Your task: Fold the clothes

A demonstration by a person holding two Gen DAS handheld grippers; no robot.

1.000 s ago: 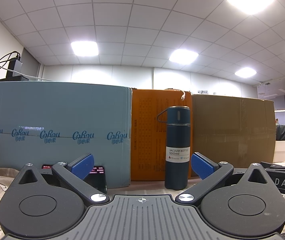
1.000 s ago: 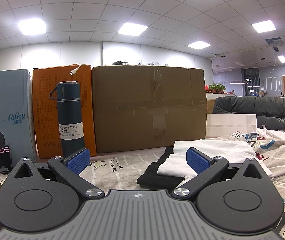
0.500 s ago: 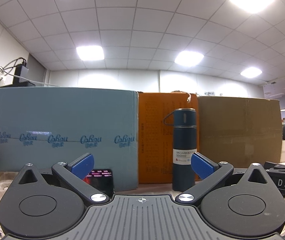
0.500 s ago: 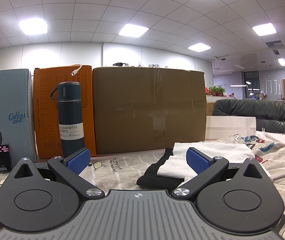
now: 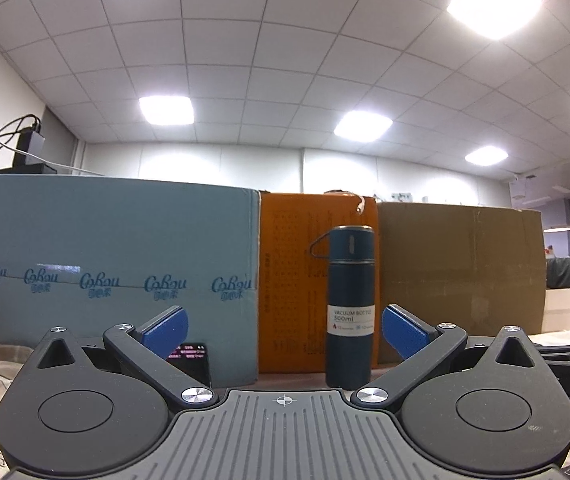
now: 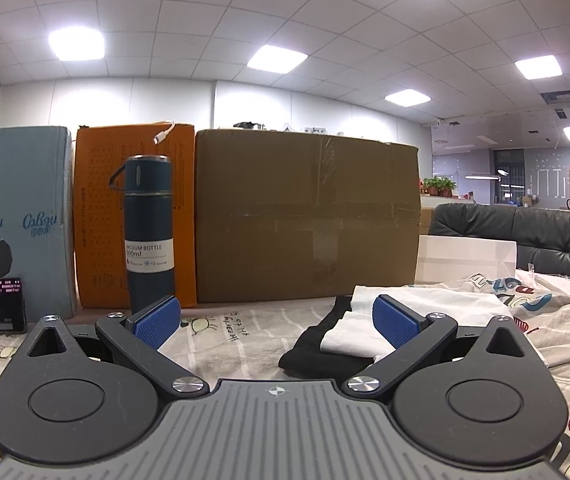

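Observation:
In the right wrist view a folded stack lies ahead: a white garment (image 6: 425, 308) on top of a black garment (image 6: 317, 354), both on a printed cloth (image 6: 237, 332) that covers the table. My right gripper (image 6: 277, 322) is open and empty, low over the cloth, just short of the stack. My left gripper (image 5: 284, 328) is open and empty and faces the boxes at the back. No clothes show between its fingers.
A dark blue vacuum bottle (image 5: 351, 308) stands upright before an orange box (image 5: 293, 280). A light blue box (image 5: 109, 260) stands left, a brown carton (image 6: 305, 220) right. A small lit display (image 5: 193, 354) sits low. A printed shirt (image 6: 557, 320) lies at the right.
The left gripper's view has risen and tilted up a little, and the bottle has shifted right in it. The right gripper has hardly moved. Both stay open.

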